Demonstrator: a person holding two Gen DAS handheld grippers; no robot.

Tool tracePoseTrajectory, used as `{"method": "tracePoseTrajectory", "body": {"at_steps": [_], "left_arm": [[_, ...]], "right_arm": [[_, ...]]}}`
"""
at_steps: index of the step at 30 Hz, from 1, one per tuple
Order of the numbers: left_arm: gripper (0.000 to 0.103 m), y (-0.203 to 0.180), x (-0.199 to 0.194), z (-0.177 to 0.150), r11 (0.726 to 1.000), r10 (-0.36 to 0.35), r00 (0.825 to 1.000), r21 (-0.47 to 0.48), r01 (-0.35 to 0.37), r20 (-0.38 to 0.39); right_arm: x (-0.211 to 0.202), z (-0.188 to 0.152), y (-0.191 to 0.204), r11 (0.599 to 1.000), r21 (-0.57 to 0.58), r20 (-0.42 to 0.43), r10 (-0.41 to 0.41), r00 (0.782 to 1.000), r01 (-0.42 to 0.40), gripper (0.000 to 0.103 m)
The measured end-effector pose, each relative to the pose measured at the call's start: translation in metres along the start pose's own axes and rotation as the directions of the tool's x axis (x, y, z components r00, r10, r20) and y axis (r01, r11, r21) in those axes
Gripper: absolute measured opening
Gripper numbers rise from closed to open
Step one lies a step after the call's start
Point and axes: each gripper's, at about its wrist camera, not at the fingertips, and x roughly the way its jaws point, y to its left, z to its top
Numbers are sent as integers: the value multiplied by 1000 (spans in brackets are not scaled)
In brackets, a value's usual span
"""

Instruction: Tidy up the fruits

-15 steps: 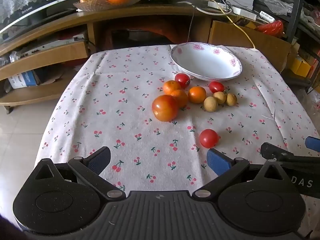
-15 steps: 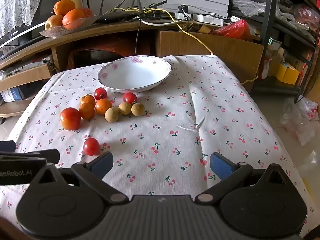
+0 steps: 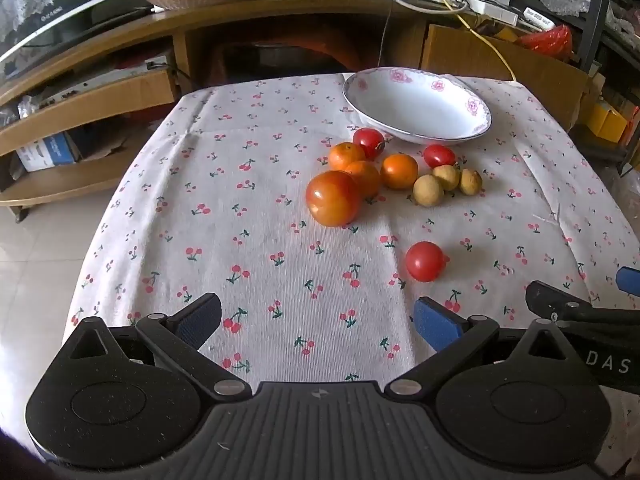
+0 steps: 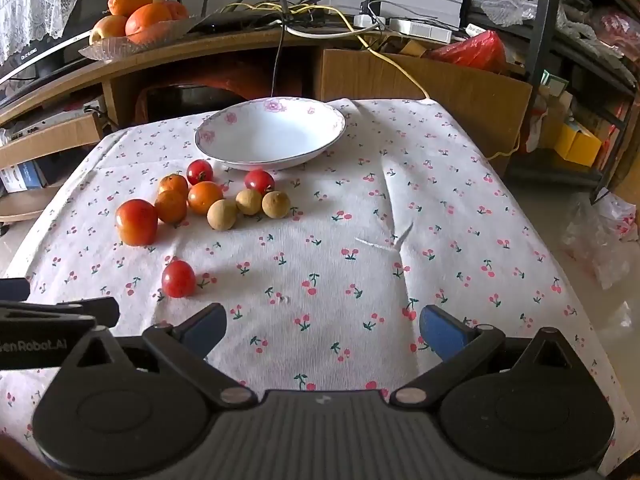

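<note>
Both grippers' fingers spread wide w/ nothing between; lone small round red tomato (image 3: 425,261) sits just ahead of left gripper (image 3: 316,320) by its right finger, left-fwd of right gripper (image 4: 324,330), so left's nearer.

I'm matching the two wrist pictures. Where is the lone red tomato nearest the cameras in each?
Left wrist: lone tomato, right of centre, just beyond the right finger.
Right wrist: lone tomato, left of centre, beyond the left finger.
Shared landmark: bowl.

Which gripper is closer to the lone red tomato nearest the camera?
Left. The left gripper has the tomato just beyond its right finger; the right gripper sits farther off, tomato up-left.
</note>
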Motion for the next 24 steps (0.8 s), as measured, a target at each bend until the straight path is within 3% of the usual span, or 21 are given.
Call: {"method": "tracePoseTrajectory", "body": {"at_steps": [24], "left_arm": [[103, -3, 7, -2, 1000, -4, 1000, 4, 4, -14]], "right_arm": [[5, -1, -1, 1000, 6, -15, -3, 1000, 3, 97]]}}
